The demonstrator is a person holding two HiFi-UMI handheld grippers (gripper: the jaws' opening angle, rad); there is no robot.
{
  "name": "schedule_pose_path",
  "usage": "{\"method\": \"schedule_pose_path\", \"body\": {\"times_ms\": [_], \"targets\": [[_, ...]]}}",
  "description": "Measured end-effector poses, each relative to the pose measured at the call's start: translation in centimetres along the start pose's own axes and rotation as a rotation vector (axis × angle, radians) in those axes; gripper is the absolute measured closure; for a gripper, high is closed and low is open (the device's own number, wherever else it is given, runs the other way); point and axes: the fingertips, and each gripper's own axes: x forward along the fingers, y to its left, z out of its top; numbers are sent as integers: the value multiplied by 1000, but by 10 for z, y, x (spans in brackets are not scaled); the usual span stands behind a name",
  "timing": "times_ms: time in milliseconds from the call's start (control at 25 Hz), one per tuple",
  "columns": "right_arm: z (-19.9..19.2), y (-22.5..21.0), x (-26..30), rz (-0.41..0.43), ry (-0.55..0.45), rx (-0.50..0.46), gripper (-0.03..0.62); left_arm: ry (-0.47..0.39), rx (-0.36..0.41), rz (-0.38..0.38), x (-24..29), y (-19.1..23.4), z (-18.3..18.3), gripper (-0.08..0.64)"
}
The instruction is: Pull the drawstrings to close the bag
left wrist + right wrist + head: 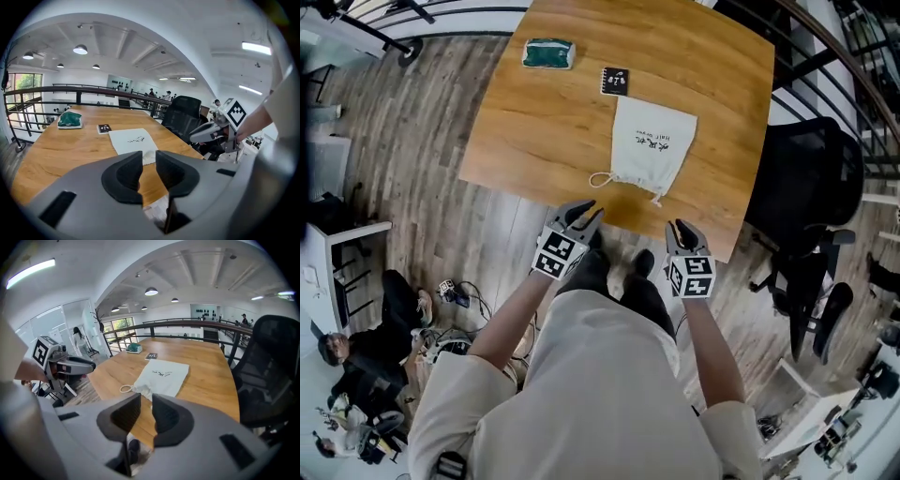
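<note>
Head view: bag [652, 145] flat on table [525, 122], drawstring loop [600, 178] at its near end. Left gripper [584, 214], right gripper [680, 228] hover just short of table edge, jaws slightly apart, empty (both clear of bag).

— What lies on the wooden table [534, 122]?
— A green packet [548, 52] sits near the far left corner. A small black notebook [615, 81] lies to its right, apart from it.
— And around the table?
— A black office chair [811, 178] stands at the right side, on the plank floor [422, 187]. A dark railing [70, 89] runs beyond the far edge, under round ceiling lamps [80, 49].
— Anything nearer?
— At the near left a person [337, 352] sits low, with a tangle of cables [455, 295] on the floor close by.
</note>
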Motion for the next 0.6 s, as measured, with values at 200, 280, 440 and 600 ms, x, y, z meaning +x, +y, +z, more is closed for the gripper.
{"method": "schedule_pose_path", "body": {"times_ms": [200,280,440,600], "targets": [[-18,0,27,-19,49,70,530,62,9,-48,29,13,-22,482],[-24,-1,37,-23,60,104,530,82,13,-57,41,17,-29,482],[-32,-7,62,-30,72,183,530,140,29,-52,66,31,-46,480],[-43,-10,86,-31,92,264,529,212,49,-35,92,44,-70,476]]}}
